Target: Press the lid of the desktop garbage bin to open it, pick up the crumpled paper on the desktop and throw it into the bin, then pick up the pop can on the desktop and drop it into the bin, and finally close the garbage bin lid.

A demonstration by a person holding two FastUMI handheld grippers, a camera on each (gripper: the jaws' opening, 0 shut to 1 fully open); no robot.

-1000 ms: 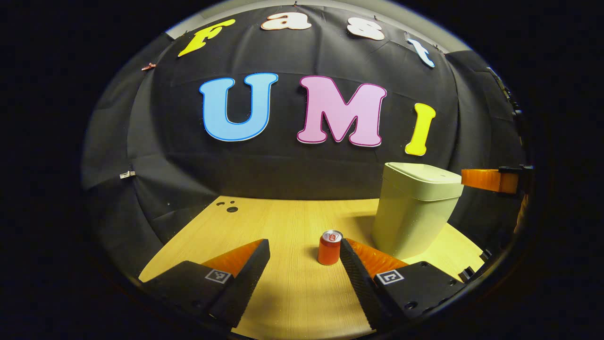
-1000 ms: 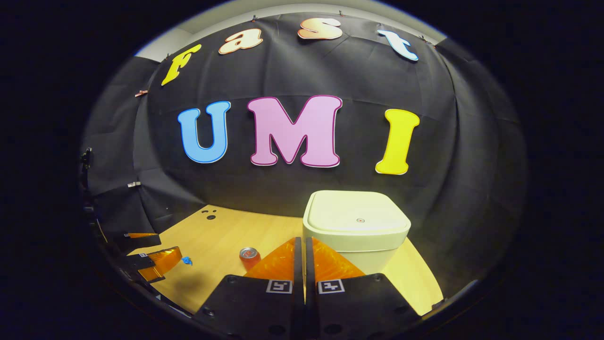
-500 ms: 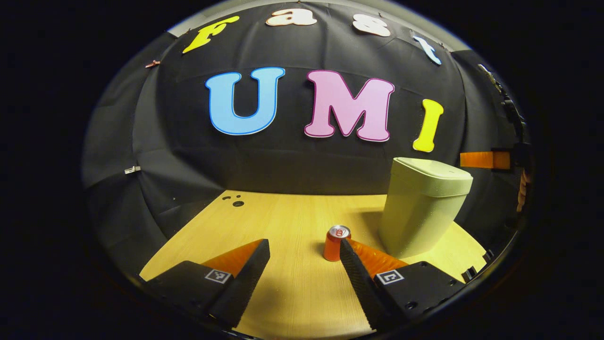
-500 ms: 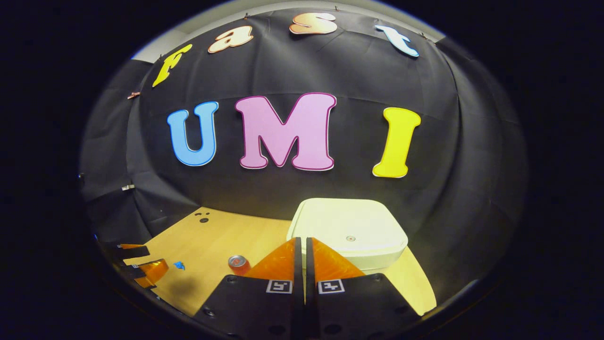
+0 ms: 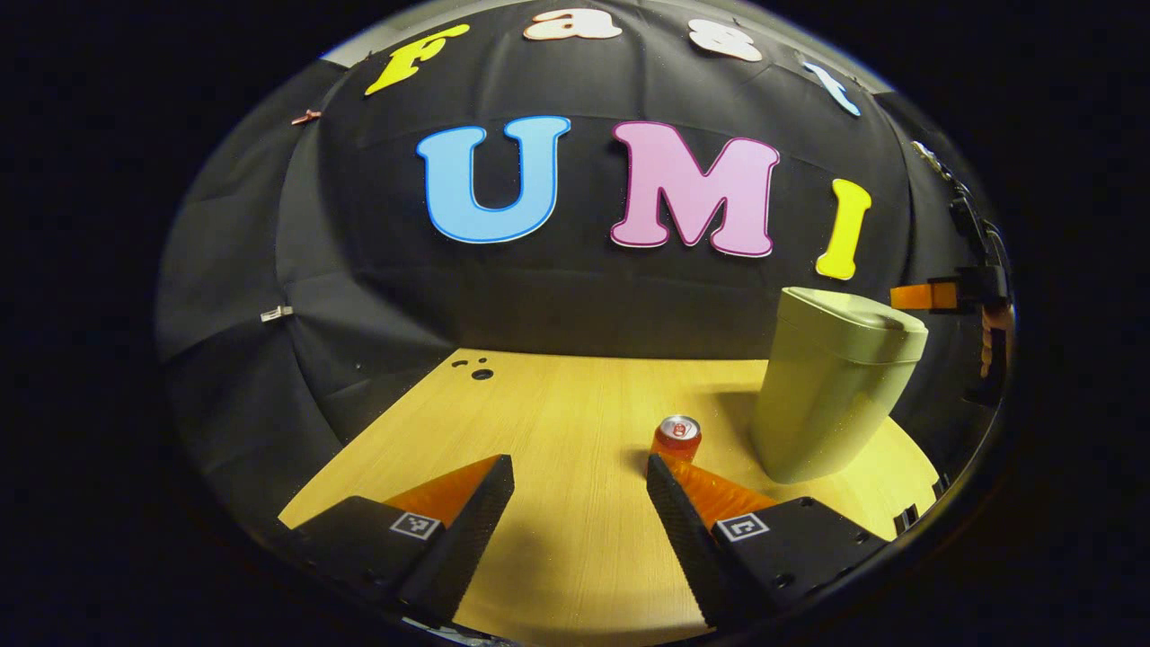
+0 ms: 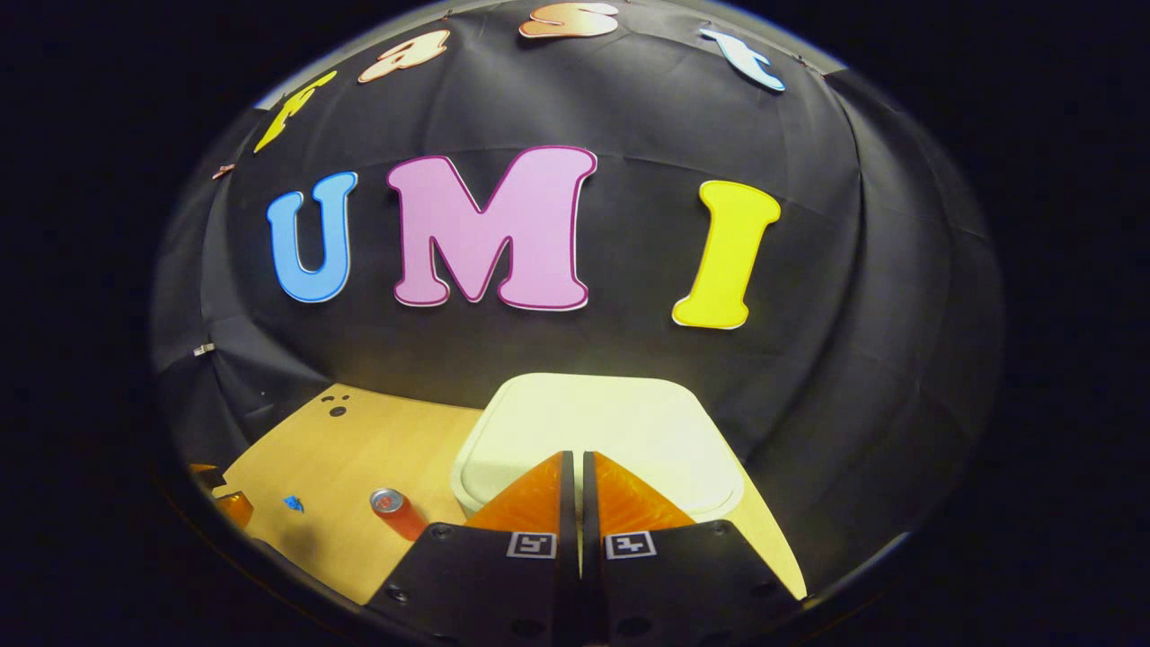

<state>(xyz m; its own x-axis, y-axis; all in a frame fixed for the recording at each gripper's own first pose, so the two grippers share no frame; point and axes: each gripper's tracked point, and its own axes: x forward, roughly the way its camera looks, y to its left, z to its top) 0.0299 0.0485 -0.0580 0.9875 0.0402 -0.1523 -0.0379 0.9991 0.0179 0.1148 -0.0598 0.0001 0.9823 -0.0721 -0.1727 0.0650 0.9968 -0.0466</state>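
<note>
Desktop (image 5: 557, 422): a wooden surface was seen in both views, bearing every task item within reach of either hand.
Garbage bin (image 5: 831, 395): it was stood upright at the right side of the desktop in the left gripper view, its lid (image 6: 593, 422) closed and lying flat, so that a press from above was judged to be the step in hand.
Right gripper (image 6: 575, 467): it was held directly over the lid with the two fingers brought together and nothing between them (a closed tip was judged better suited to pushing than an open one); whether the lid was actually touched could not be told.
Left gripper (image 5: 579, 476): it was held low over the desktop with the fingers spread wide and nothing gripped, apparently kept ready for a pick-up.
Pop can (image 5: 678, 438): it was stood upright just beyond the left gripper's right-hand finger, near the bin's base and not between the fingers.
Crumpled paper (image 6: 293, 503): a small blue scrap was seen on the desktop in the right gripper view, left of the can and apart from it (too small for detail).
</note>
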